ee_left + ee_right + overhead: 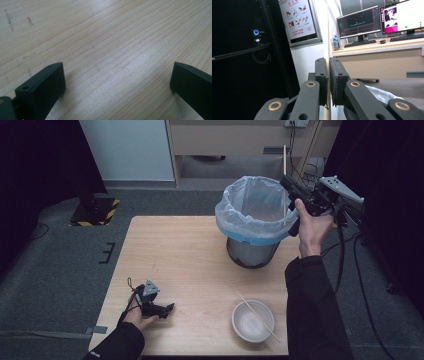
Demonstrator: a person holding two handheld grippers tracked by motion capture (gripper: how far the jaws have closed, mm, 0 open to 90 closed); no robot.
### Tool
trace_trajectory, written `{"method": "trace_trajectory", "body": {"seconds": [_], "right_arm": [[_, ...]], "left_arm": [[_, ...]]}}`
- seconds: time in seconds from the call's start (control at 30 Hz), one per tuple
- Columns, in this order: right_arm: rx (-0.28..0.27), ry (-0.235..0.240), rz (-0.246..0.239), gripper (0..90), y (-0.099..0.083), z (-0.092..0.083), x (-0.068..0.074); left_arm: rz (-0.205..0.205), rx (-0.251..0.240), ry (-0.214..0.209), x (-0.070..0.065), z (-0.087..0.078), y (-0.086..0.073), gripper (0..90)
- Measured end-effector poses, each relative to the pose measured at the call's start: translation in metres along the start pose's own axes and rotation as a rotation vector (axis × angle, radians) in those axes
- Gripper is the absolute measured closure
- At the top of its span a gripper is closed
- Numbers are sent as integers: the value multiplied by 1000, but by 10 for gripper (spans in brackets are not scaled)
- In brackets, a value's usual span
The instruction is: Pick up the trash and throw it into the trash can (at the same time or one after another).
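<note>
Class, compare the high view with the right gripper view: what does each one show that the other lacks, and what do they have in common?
High view alone: the table, a white bowl with a chopstick across it, and the left gripper resting on the wood. Right gripper view alone: computer monitors on a desk and a wall poster. Both: the right gripper shut on an upright chopstick, and the bag-lined bin.

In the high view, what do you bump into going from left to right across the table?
left gripper → bowl with a chopstick across it → bin with the plastic liner → right gripper holding another chopstick upright
</note>
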State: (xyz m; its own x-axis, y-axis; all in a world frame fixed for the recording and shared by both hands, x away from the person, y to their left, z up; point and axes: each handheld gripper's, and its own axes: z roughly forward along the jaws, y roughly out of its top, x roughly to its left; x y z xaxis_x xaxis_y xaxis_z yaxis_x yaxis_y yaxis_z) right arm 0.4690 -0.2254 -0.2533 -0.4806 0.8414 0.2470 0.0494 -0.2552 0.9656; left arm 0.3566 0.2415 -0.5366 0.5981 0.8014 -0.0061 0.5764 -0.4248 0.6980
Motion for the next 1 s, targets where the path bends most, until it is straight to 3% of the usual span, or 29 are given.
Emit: {"method": "trace_trajectory", "body": {"seconds": [0.43, 0.7, 0.83, 1.0], "right_arm": [[-60, -76, -26, 859, -6, 39, -9], [-52, -107, -85, 850, -6, 58, -11], [0, -111, -86, 728, -13, 65, -14], [-1, -98, -49, 585, -13, 57, -18]], "left_arm": [[1, 0, -1, 0, 0, 0, 0], [1, 1, 0, 0, 0, 0, 0], [1, 1, -1, 0, 0, 0, 0], [2, 0, -1, 0, 0, 0, 0]]}}
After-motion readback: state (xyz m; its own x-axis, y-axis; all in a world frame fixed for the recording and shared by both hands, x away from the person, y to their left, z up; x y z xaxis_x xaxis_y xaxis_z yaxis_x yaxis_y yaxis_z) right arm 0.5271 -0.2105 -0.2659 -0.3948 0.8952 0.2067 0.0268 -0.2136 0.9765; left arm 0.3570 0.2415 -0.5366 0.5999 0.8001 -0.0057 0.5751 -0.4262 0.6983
